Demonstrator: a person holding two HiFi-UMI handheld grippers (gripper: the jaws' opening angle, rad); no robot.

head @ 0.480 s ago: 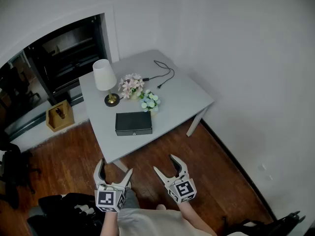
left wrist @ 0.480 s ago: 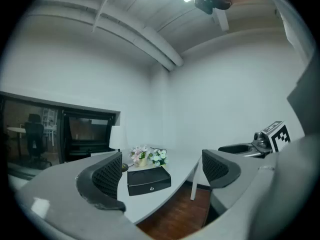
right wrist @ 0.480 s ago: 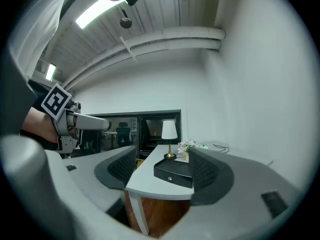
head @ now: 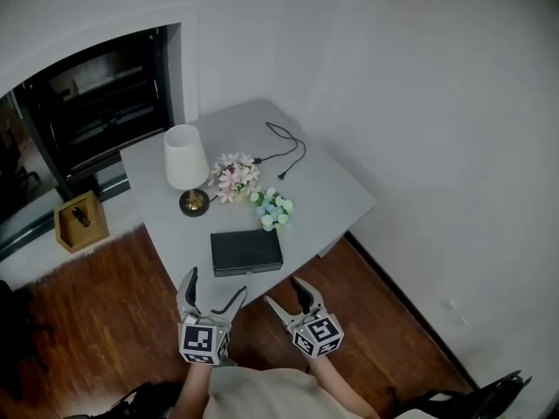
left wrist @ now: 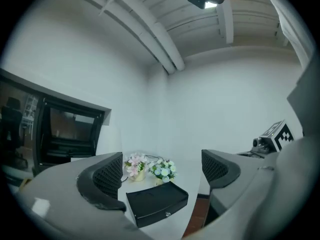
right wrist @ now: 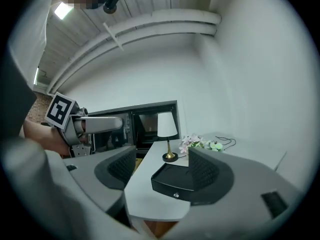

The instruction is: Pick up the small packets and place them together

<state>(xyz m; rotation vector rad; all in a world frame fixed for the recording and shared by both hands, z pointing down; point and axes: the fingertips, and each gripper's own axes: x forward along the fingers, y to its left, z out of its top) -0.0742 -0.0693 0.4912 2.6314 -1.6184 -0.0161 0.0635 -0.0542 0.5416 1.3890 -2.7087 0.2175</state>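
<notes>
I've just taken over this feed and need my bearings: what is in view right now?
Table: one, grey, in the white wall corner.
Black box: one, on the table edge nearest the grippers.
Lamp: one, white shade, brass base, on the table's left part.
Pink flower bunch: one, beside the lamp.
Blue-green flower bunch: one, just behind the black box.
Cable: one, black, on the table's far end.
Wooden box: one, yellowish, on the floor left of the table.
Small packets: none visible.
Left gripper: grey, open, empty.
Right gripper: grey, open, empty.
</notes>
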